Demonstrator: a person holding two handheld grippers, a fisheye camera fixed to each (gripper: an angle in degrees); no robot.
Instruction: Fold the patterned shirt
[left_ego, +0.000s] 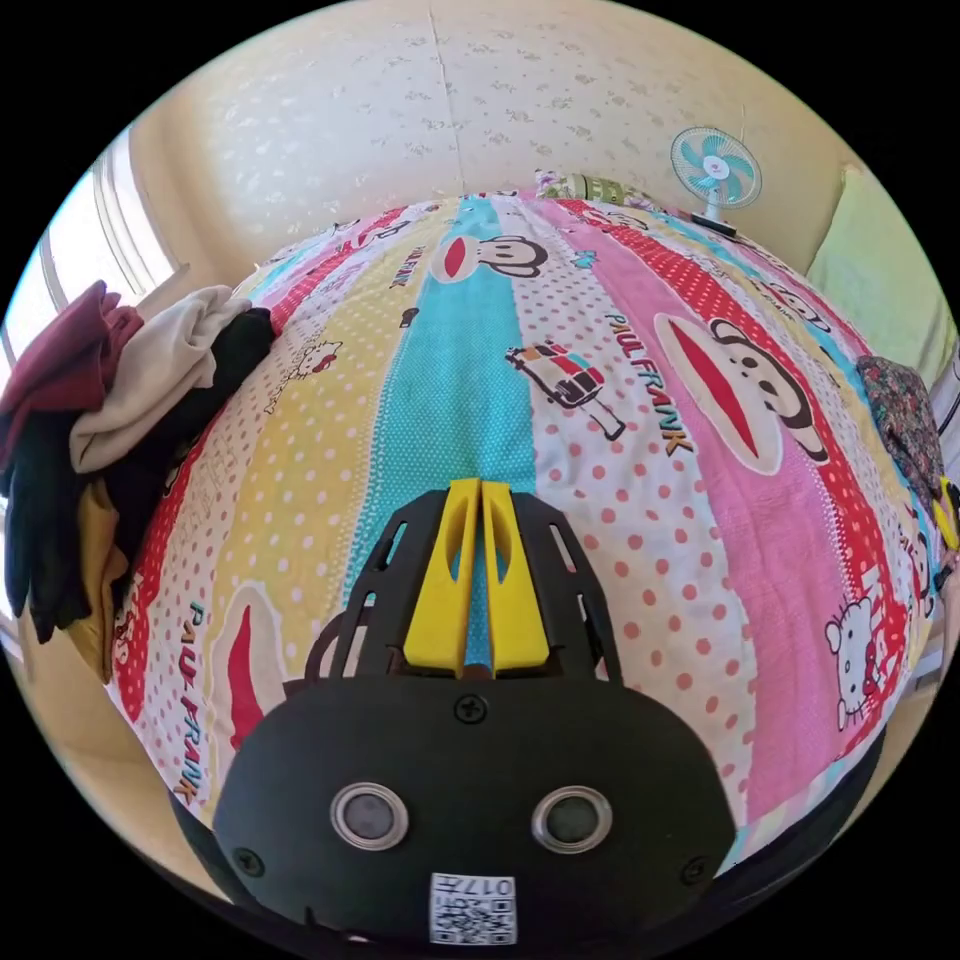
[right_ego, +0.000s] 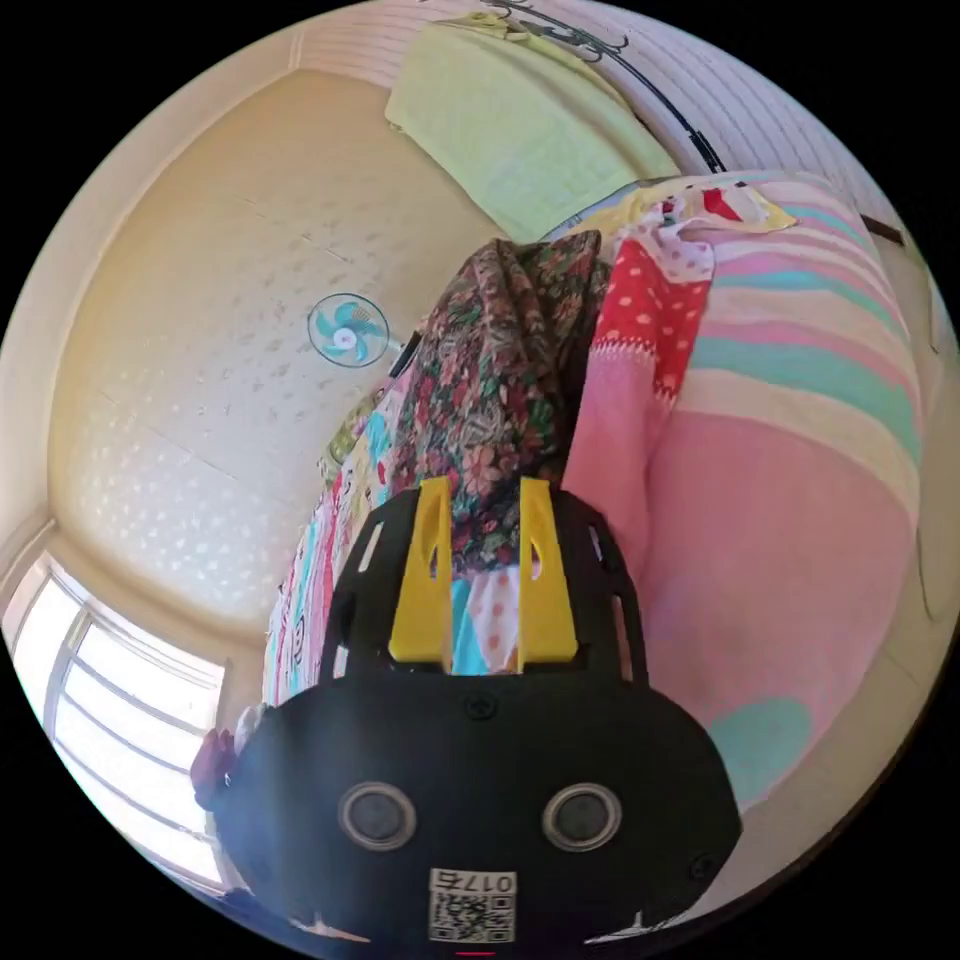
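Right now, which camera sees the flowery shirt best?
The right gripper view: the shirt hangs large mid-picture, just beyond the open right tongs. In the left gripper view it is a small dark bunch at the bed's edge.

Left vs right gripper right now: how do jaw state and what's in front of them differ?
The left gripper has its jaws pressed together with nothing between them; the right gripper has its jaws apart. The left gripper hangs over the bare cartoon-print bedspread; the right gripper points at the bunched patterned shirt, whose fabric lies between its jaw tips, though a grip isn't plain. Both have yellow jaws on a black body.
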